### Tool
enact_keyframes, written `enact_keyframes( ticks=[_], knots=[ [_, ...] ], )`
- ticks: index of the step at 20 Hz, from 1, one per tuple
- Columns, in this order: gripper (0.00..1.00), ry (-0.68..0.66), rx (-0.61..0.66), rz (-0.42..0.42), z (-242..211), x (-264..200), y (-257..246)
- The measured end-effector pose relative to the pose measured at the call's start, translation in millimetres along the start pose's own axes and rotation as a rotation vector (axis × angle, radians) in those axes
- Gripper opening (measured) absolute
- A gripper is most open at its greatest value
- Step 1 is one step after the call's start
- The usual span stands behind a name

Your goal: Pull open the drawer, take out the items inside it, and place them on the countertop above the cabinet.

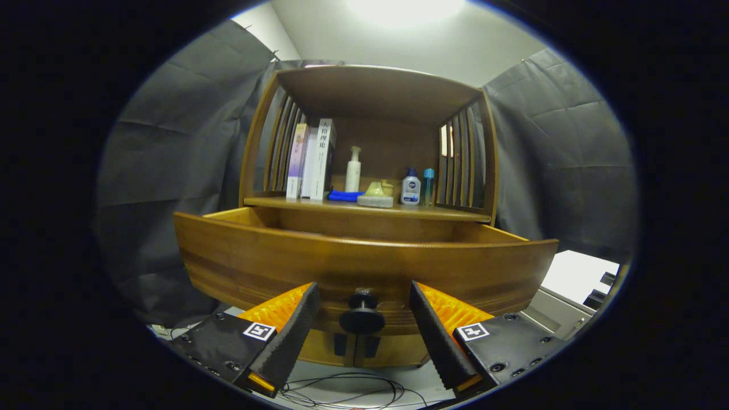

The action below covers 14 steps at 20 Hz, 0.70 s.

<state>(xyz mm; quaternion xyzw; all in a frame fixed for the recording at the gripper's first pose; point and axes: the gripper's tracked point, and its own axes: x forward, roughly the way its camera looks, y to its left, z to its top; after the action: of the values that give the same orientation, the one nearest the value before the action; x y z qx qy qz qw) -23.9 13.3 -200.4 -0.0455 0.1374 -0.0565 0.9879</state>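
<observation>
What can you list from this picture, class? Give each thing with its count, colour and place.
Cabinet: one, brown wood, against the dark cloth.
Drawer: one, brown, pulled open; its inside is hidden.
Knob: one, black, on the drawer front, between the claw's fingers, untouched.
Books: about three, white and pale purple, upright at the countertop's left.
Pump bottle: one, white, beside the books.
Cloth: one, blue, lying below the pump bottle.
Sponge: one, yellowish, mid countertop.
Small bottle: one, white with blue cap, right of the sponge.
Tube: one, blue, rightmost.
Cable: black, below the drawer.
Claw: one, black and orange, open.
</observation>
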Motion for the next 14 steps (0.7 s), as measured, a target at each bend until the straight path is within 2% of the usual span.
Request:
enact_keyframes(
  ticks=[6, 9, 14],
  knots=[
    [0.98, -0.009, -0.019, 0.019, -6.8, 15.3, 3.9],
    [0.97, -0.031, -0.008, -0.011, -6.0, 16.9, -2.3],
    [0.97, -0.043, -0.004, -0.003, -5.1, 24.7, -3.4]
  ],
)
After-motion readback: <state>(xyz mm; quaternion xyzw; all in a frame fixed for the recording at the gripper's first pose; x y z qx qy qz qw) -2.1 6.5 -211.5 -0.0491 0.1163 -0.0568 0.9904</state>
